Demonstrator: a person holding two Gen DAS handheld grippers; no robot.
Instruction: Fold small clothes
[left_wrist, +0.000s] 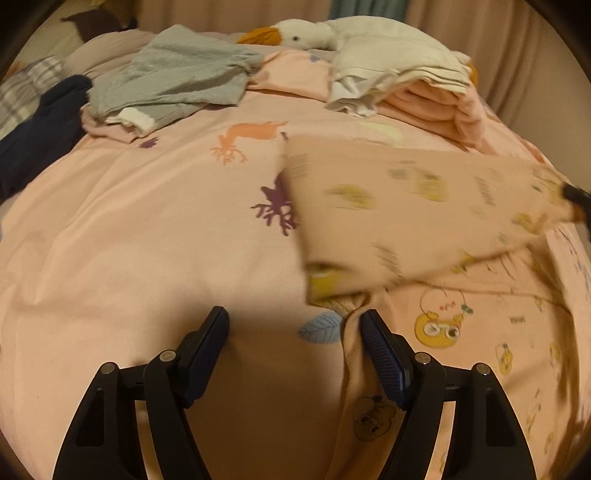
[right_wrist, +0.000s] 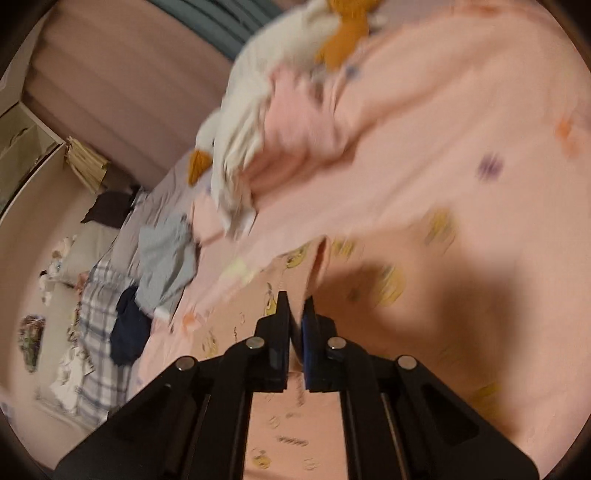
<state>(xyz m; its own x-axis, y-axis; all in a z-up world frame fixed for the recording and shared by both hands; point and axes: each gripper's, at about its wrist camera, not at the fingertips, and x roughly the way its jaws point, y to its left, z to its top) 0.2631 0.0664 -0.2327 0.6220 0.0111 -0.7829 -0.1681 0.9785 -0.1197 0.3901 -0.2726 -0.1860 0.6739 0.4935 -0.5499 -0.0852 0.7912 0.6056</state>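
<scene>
One pink cartoon-print garment (left_wrist: 406, 206) lifted, pinched in clenched right claw (right_wrist: 295, 314); left claw (left_wrist: 293, 325) released. One white plush goose (left_wrist: 317, 33), one grey garment (left_wrist: 177, 74).

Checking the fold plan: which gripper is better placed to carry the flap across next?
Right. The right gripper is shut on the garment flap, lifted. The left gripper is open beside the garment, holding nothing.

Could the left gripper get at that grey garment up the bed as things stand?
Probably yes: the left gripper is open and empty, and bare bedsheet lies between it and the grey garment, though it sits well away.
</scene>
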